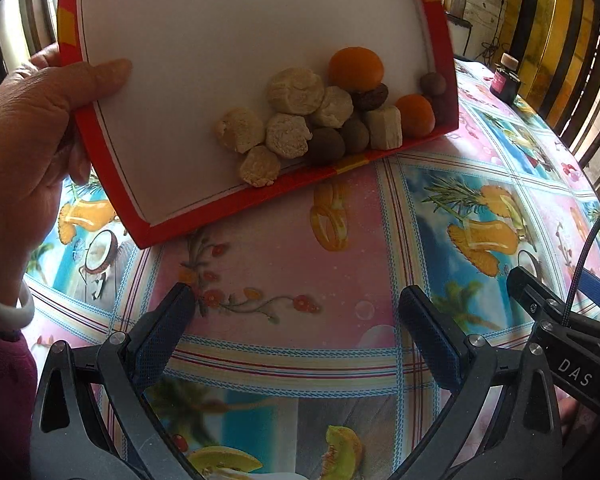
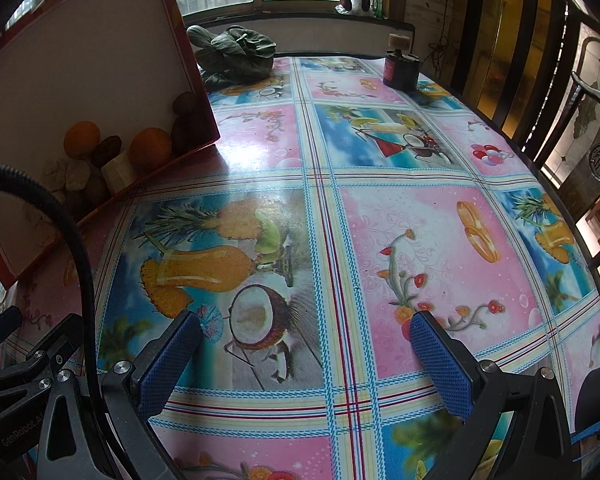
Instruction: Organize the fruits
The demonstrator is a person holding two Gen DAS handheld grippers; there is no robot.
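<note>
So a bare hand [image 1: 24, 128] holds a red-rimmed tray [image 1: 228, 40] tilted over the table [image 1: 340, 240], and the fruit (two oranges [image 1: 356, 66], some brown round ones [image 1: 326, 146], pale chunks [image 1: 295, 90]) is piled against its low edge. Both the left gripper [image 1: 296, 316] and right gripper [image 2: 306, 332] hang over the tablecloth, jaws wide apart, nothing in them.
</note>
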